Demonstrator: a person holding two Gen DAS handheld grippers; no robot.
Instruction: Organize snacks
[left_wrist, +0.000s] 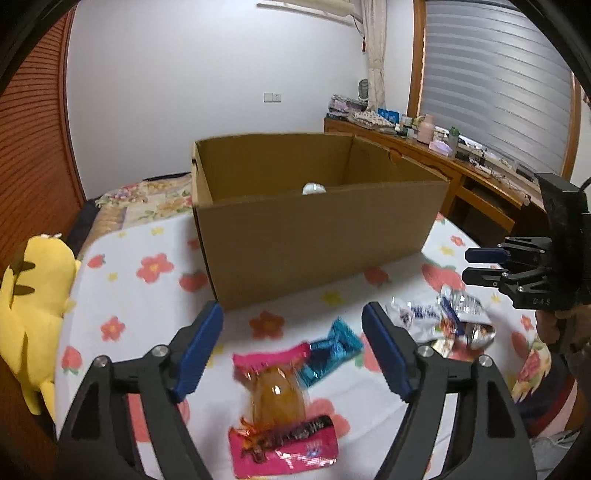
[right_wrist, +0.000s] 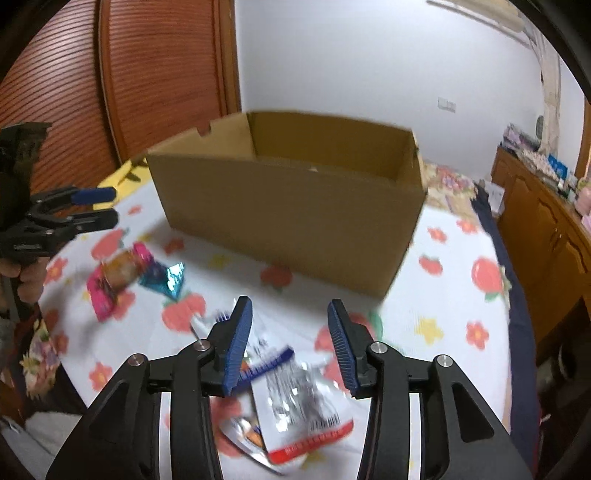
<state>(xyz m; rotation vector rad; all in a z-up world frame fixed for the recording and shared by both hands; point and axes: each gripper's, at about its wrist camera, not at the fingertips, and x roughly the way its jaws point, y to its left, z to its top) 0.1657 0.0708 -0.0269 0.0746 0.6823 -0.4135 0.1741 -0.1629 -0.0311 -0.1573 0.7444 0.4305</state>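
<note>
An open cardboard box (left_wrist: 321, 236) stands on the flowered cloth, with a small white item (left_wrist: 314, 189) showing inside it. My left gripper (left_wrist: 293, 314) is open above a pink snack pack (left_wrist: 277, 398) with an orange jelly in it. A blue wrapper (left_wrist: 332, 350) lies beside that pack. Silver-white packets (left_wrist: 443, 317) lie to the right, under my right gripper (left_wrist: 480, 266). In the right wrist view, my right gripper (right_wrist: 290, 308) is open over the silver-white packets (right_wrist: 295, 402) without pressing on them. The box (right_wrist: 295, 206) stands behind, and the left gripper (right_wrist: 99, 206) is at the far left.
A yellow plush toy (left_wrist: 33, 295) lies at the cloth's left edge. A cluttered wooden desk (left_wrist: 461, 166) runs under the window on the right. A wooden cabinet (right_wrist: 546, 221) stands close to the table's right side. A hand (right_wrist: 26, 277) holds the left gripper's handle.
</note>
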